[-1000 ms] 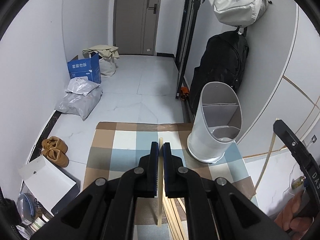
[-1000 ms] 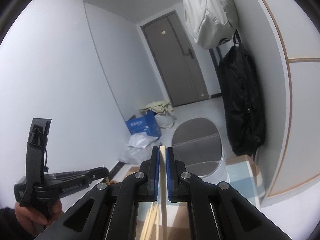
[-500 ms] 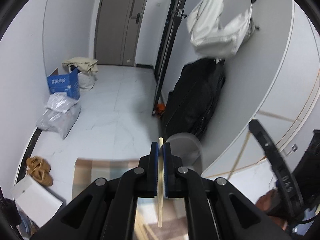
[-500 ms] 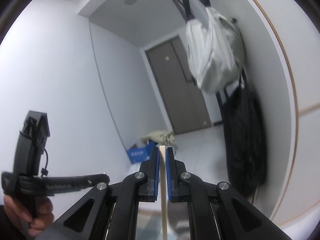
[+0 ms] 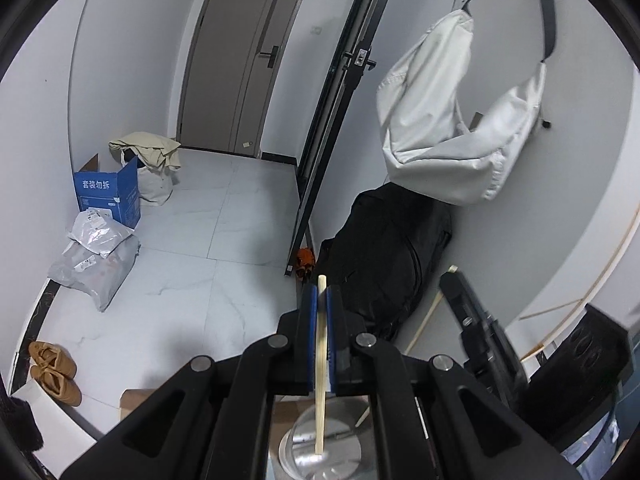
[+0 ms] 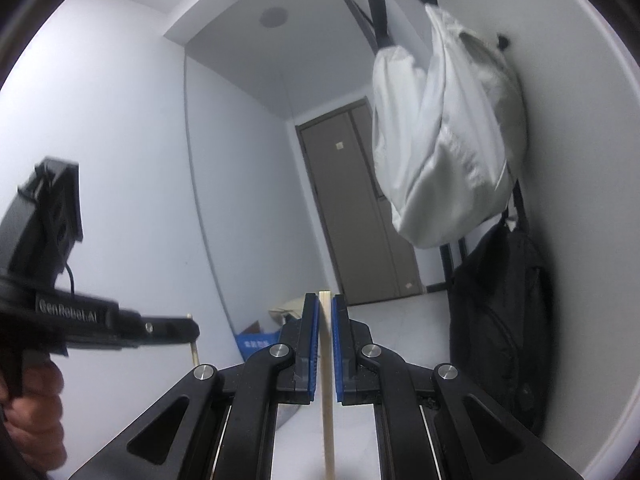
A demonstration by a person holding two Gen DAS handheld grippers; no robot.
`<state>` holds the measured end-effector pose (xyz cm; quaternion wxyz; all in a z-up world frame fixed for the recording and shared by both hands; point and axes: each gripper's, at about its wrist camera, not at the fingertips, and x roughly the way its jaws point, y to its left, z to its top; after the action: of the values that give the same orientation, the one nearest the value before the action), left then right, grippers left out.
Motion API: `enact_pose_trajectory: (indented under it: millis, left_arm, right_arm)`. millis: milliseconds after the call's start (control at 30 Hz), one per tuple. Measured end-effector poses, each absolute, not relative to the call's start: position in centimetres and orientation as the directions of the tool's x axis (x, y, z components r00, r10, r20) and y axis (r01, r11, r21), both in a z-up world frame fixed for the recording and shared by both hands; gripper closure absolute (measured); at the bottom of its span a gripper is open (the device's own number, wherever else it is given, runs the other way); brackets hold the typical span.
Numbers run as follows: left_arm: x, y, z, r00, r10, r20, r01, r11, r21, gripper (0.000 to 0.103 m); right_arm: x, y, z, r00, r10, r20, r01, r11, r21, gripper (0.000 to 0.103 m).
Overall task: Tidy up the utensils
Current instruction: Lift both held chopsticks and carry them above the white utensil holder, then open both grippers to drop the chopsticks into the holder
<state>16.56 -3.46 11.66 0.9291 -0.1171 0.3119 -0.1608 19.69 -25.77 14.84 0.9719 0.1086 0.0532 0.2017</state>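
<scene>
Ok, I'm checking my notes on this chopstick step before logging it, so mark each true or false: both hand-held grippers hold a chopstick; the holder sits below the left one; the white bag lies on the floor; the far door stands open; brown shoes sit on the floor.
1. Each hand-held gripper clamps a chopstick. True: the left hand-held gripper grips one chopstick, the right hand-held gripper another chopstick.
2. The utensil holder is below the left one. True.
3. The white bag lies on the floor. False: it hangs on the wall.
4. The far door stands open. False: it is shut.
5. Brown shoes sit on the floor. True.
</scene>
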Motion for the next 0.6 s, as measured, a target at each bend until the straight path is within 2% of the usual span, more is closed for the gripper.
enact_pose_trajectory:
  millis: [400,600]
  left_arm:
    - [17.0,-4.2,8.4,0.751,-0.396,-0.529,0.267,0.914,-0.305,0.103]
    - [16.2,-3.2,6.7,0.706,-0.409,-0.578,0.265,0.910,-0.321,0.103]
  right_arm:
    - [21.2,-26.2,10.5,0.900,0.421,-0.112,-0.389,0.893,0.227,0.097]
    - [20.7,-26.3,10.1,0.887,0.441,-0.137,-0.410,0.889,0.206,0.097]
